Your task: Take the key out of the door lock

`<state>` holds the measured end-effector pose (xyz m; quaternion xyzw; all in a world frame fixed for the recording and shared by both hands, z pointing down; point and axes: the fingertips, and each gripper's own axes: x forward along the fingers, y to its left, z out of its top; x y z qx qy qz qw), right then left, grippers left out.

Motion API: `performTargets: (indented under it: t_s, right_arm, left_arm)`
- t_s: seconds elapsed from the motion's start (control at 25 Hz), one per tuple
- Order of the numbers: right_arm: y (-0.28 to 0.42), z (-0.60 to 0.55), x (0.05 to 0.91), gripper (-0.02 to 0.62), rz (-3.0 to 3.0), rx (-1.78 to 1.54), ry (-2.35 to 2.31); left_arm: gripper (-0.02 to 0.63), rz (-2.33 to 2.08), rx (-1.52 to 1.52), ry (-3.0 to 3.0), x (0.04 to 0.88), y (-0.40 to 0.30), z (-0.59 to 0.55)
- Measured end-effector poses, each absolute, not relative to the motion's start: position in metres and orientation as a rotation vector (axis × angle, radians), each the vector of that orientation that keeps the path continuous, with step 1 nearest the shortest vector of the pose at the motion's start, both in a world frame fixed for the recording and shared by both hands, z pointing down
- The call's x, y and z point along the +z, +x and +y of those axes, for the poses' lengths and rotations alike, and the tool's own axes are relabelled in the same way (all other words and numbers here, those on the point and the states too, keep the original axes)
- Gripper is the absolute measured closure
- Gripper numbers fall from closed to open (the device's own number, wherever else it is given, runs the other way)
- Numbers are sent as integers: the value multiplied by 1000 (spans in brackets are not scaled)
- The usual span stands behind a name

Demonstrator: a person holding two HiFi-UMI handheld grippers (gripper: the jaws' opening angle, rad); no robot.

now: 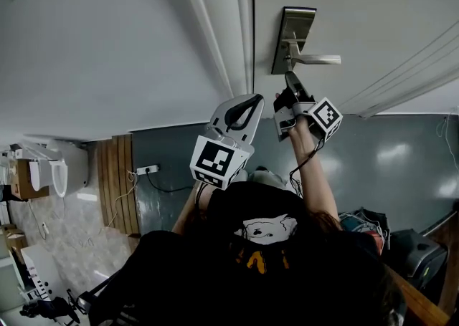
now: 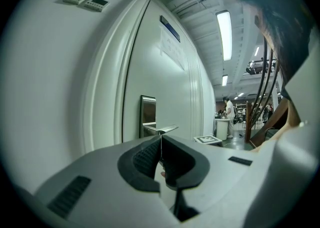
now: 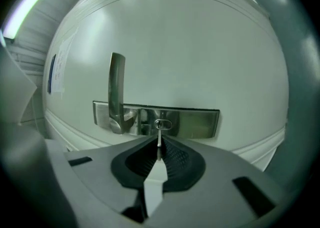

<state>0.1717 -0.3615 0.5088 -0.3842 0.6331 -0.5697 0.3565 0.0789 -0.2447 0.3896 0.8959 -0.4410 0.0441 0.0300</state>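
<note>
The handle (image 1: 320, 59) sticks out from the lock plate (image 1: 294, 24) just beside the keyhole. It blocks that side of the right gripper (image 1: 290, 82), whose jaws are closed on the key (image 3: 159, 140). The other stretch of the plate (the end away from the handle) is flat metal, free to pass over. The left gripper (image 1: 251, 106), jaws together, hangs just beside the right one on the door frame (image 1: 231, 38) side and narrows that gap. The door (image 1: 387, 9) beyond the handle is flat and open.

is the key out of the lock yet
No, the key sits in the lock, pinched in the right claw.
</note>
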Motion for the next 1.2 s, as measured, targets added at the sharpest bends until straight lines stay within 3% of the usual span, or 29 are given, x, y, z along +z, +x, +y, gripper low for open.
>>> performTargets:
  t_s: [0.28,1.2]
  right_arm:
    - [173,-340,538,575,1649,-1540,-1012]
    - [179,-306,492,575,2032,-1430,-1029]
  left_arm:
    - [597,-1344,136,2762,394,83,-250]
    - [597,-1471,181,2669,406,73,-231]
